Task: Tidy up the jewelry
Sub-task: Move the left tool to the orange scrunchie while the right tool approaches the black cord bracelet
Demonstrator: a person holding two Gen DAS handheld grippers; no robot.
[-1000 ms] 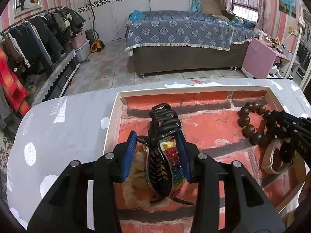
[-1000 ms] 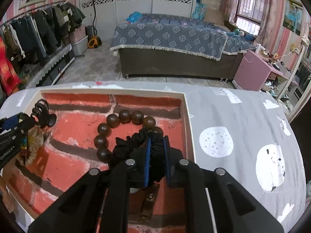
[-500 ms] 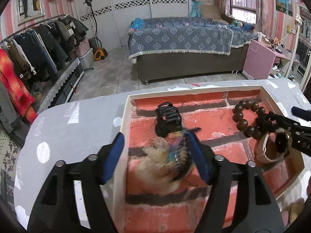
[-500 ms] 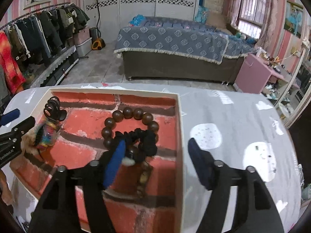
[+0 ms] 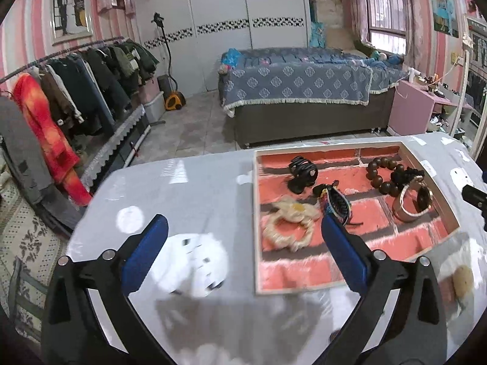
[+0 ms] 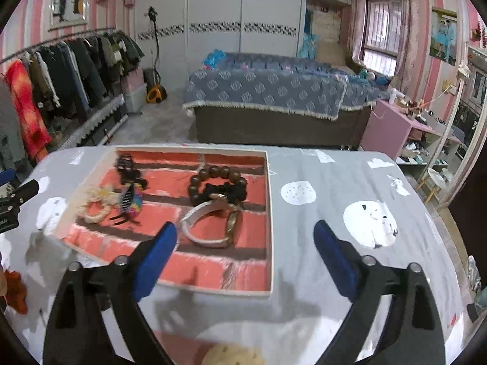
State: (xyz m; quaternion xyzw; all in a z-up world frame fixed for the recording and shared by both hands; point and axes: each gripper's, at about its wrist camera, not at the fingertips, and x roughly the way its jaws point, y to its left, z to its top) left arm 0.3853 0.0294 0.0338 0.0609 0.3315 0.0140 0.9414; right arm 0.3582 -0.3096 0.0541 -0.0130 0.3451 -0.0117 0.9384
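Observation:
A shallow box with a red brick-pattern floor (image 5: 350,276) (image 6: 213,270) sits on the table. In it lie a black claw clip (image 5: 301,173), a colourful hair clip (image 5: 336,202) (image 6: 129,200), a cream scrunchie (image 5: 289,225) (image 6: 96,203), a dark bead bracelet (image 5: 380,173) (image 6: 213,173), a black scrunchie (image 6: 226,191) and a watch (image 5: 414,200) (image 6: 213,228). My left gripper (image 5: 243,252) is open and empty, pulled back near the box's left front. My right gripper (image 6: 246,258) is open and empty, above the box's right front corner.
The table has a grey cloth with white animal prints (image 6: 369,223). A beige item (image 6: 231,354) lies at the near edge and an orange one (image 6: 15,289) at the left. A bed (image 5: 304,91) and clothes rack (image 5: 61,91) stand behind.
Both grippers opened, releasing the colourful clip and the black scrunchie into the box, then pulled back and up away from it.

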